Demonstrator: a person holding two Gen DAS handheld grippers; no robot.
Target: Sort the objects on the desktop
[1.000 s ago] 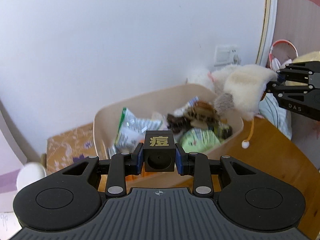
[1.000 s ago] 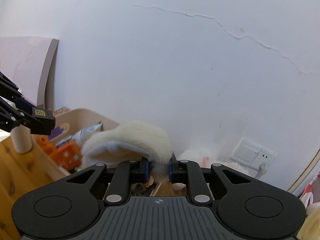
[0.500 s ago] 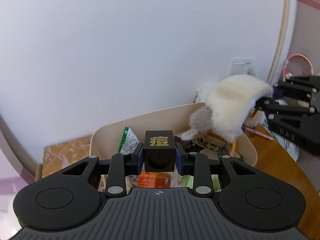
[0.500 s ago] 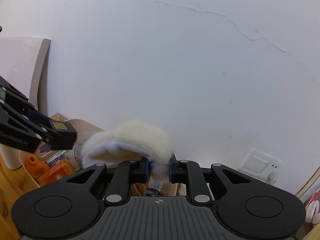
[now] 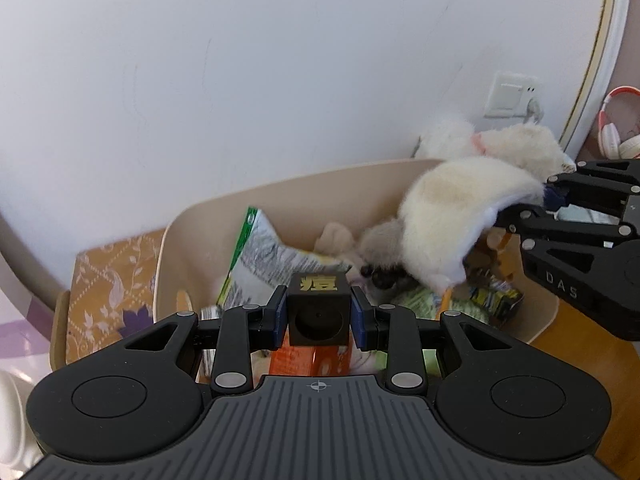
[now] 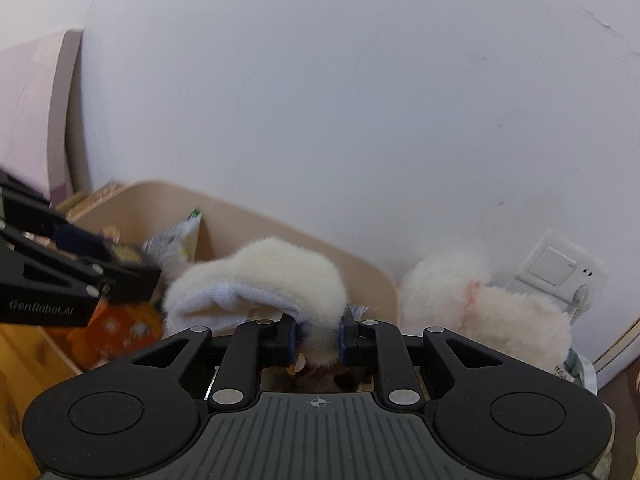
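- Both grippers have moved closer over the beige plastic bin (image 5: 280, 196).
- Left gripper (image 5: 319, 316) pinches a small black cube (image 5: 318, 314) above the bin.
- Right gripper (image 6: 317, 340) – jaws opening – has the fluffy cream slipper (image 6: 272, 276) between them, over the bin.

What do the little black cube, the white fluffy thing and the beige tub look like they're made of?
Black cube: probably hard matte plastic, with crisp edges and a gold printed character.
White fluffy thing: plush fabric with a long pile and a smooth white lining.
Beige tub: likely moulded plastic, going by its thin, smooth, rounded wall.
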